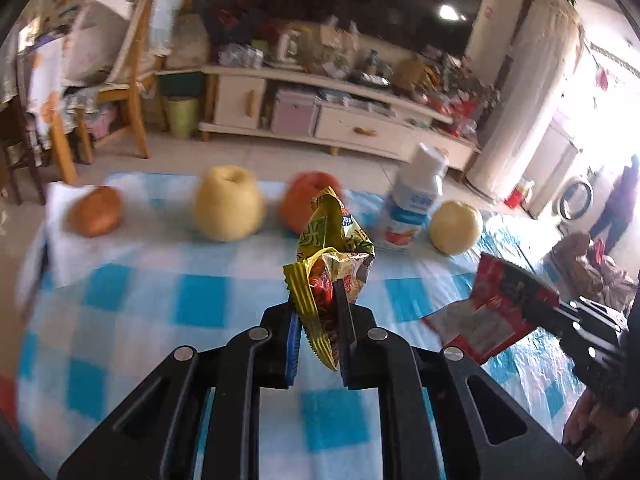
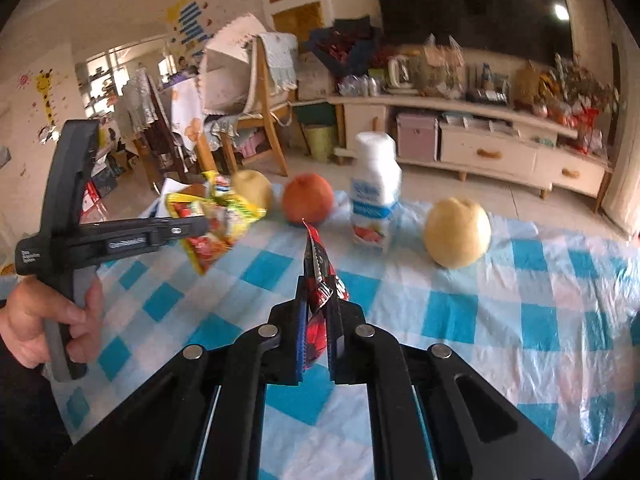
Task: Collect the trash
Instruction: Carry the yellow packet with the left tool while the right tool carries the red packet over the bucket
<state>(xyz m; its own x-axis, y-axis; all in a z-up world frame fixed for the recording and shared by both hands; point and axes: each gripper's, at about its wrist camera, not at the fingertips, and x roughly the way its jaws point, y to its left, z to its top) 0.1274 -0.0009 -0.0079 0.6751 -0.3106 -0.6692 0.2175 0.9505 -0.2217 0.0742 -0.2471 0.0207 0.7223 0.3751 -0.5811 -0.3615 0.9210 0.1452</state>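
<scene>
My left gripper (image 1: 318, 304) is shut on a crumpled yellow-green snack wrapper (image 1: 332, 248), which it holds above the blue-and-white checked tablecloth (image 1: 200, 300). The same wrapper (image 2: 216, 216) shows at the left of the right wrist view, pinched in the left gripper (image 2: 202, 222), whose handle a hand grips. My right gripper (image 2: 320, 292) is shut on a red and black wrapper (image 2: 320, 276) that stands up edge-on between its fingers. That red wrapper (image 1: 492, 312) hangs at the right of the left wrist view, off the cloth.
Along the table's far side stand a brown fruit (image 1: 94, 212), a yellow pear (image 1: 228, 208), an orange-red fruit (image 1: 300, 204), a white milk bottle (image 1: 416, 200) and a second pear (image 1: 456, 226). Beyond are chairs (image 1: 120, 92), a green bin (image 1: 182, 116) and a cluttered TV cabinet (image 1: 360, 128).
</scene>
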